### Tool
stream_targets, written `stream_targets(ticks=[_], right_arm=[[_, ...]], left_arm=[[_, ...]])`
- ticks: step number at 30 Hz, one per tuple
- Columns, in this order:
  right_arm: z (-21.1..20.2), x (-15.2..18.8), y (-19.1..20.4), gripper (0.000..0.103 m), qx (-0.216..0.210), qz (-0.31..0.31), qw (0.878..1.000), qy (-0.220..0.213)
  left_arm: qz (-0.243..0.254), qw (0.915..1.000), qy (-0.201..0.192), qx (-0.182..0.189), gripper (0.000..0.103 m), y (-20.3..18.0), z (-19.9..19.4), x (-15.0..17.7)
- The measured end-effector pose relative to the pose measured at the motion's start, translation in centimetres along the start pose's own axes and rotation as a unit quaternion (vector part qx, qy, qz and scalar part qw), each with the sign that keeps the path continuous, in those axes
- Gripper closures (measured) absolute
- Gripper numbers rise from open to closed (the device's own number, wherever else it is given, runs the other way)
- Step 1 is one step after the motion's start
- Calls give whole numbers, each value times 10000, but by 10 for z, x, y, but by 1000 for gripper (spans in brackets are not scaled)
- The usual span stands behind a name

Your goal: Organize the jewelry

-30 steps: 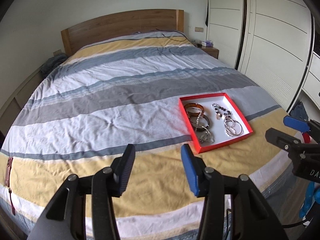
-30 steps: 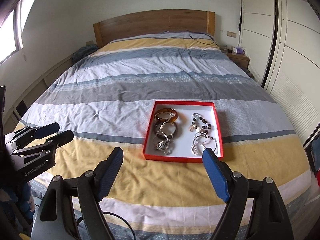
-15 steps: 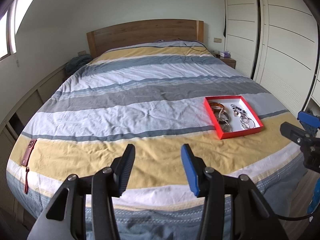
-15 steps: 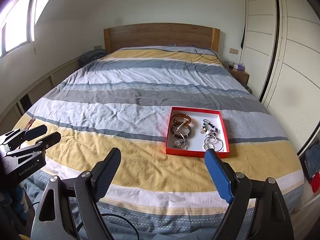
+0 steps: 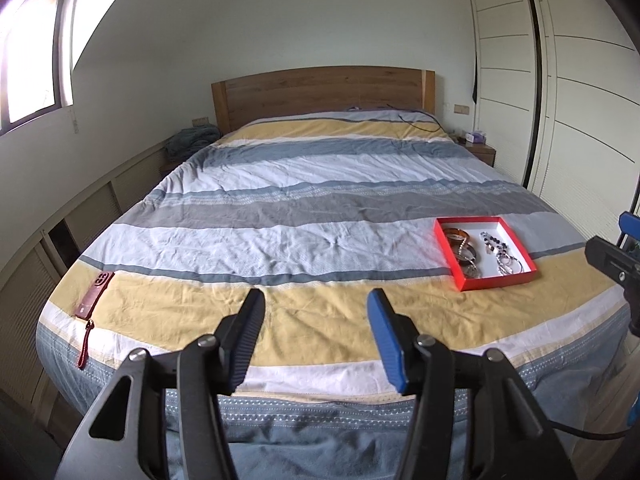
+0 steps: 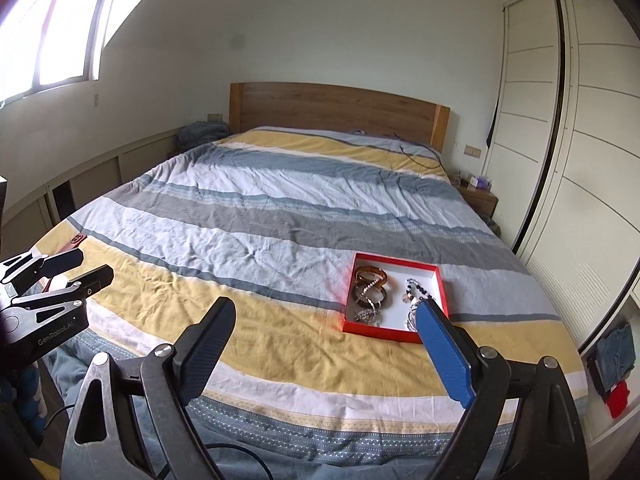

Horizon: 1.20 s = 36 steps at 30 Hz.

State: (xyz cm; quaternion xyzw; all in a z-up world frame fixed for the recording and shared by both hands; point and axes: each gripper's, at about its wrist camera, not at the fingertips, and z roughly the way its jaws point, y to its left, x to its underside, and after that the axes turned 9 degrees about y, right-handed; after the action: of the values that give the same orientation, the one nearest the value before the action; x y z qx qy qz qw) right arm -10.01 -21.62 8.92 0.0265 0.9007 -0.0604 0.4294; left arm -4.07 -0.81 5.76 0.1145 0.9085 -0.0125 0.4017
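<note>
- Nearest to us, low in the left wrist view, our left gripper (image 5: 316,334) stands spread with nothing between its pads; its jaws have just been opening; beneath it lies only the yellow band of the striped duvet (image 5: 304,200)
- Low in the right wrist view our right gripper (image 6: 324,344) is spread wider, its jaws likewise just opening on nothing; its blue finger (image 6: 444,354) overlaps the near right corner of the red tray (image 6: 352,292) in the picture, though we judge it well short of touching
- The tray sits on the duvet right of centre in both views, holding an amber bangle (image 6: 371,274), a beaded bracelet (image 6: 416,290) and silver chains in a loose heap
- From the left gripper the tray lies far to the right; from the right gripper it lies just ahead, its long axis running away from us, so we judge the right hand nearer
- At the left edge lies a dark red phone (image 5: 95,289); beyond, the wooden headboard (image 5: 320,92)
</note>
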Motion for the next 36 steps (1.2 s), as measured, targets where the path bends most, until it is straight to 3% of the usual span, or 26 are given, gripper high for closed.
stream_targets(ticks=[13,36], right_arm=[[-19,1,0,10,73,-110,9992,-379],[5,7,-6,10,25,-84,9999,-116]], left_arm=[[-85,9999,-100,11,50,1,-9,3],[70,9999,36,76,50,-3,12,8]])
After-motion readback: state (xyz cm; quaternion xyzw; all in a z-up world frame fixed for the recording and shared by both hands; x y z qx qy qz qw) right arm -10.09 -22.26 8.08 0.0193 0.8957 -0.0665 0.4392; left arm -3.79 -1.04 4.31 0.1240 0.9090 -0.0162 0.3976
